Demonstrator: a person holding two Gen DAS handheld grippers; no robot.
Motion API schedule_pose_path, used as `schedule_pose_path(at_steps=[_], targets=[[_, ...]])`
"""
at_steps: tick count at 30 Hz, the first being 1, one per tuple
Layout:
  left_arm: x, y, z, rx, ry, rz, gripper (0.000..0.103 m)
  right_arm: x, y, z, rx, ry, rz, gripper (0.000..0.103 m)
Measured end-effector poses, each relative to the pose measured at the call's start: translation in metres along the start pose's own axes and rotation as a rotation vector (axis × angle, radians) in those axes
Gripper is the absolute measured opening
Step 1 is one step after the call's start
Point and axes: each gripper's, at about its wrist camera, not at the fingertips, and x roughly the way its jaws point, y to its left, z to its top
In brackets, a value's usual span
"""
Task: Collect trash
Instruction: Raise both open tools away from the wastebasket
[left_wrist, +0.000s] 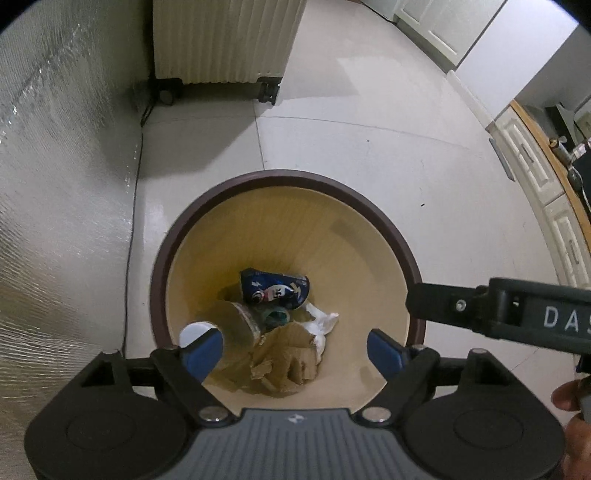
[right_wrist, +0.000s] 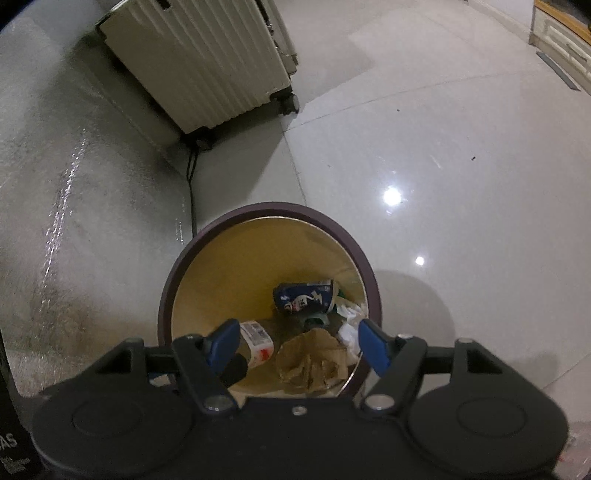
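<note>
Only rightward, bottle (right_wrist: 255, 341) label plain inside bin (right_wrist: 221, 225).

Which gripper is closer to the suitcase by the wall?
Hard to call; the left gripper looks marginally nearer. Both hang open over the trash bin, with the suitcase standing beyond the bin's far rim.

White capital letters "DAS" are printed on the black body of the right gripper (left_wrist: 517, 310) where it enters the left wrist view; the word is cut off by the frame edge. In the right wrist view, "AS" shows on a black object (right_wrist: 9, 441) at the lower left edge. The blue can (left_wrist: 275, 288) and the bottle label (right_wrist: 256, 338) carry print too blurred to read.
</note>
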Motion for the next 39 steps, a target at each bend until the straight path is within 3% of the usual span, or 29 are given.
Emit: schedule_pose_path(at_steps=[12,23,35,39], targets=[[-0.036,0.016,0.002,-0.028,-0.004,0.036,0.101,-0.02,0.011,-0.003,-0.04,-0.028,-0.015,0.071],[-0.077,0.026,-0.005,-0.031,-0.026,0.106,0.103,-0.05,0.017,-0.009,-0.081,-0.057,-0.032,0.072],[-0.131,0.029,-0.024,-0.018,-0.081,0.156,0.103,-0.095,0.024,-0.029,-0.144,-0.108,-0.067,0.1],[-0.147,0.026,-0.032,-0.009,-0.101,0.155,0.103,-0.115,0.025,-0.036,-0.169,-0.13,-0.088,0.103]])
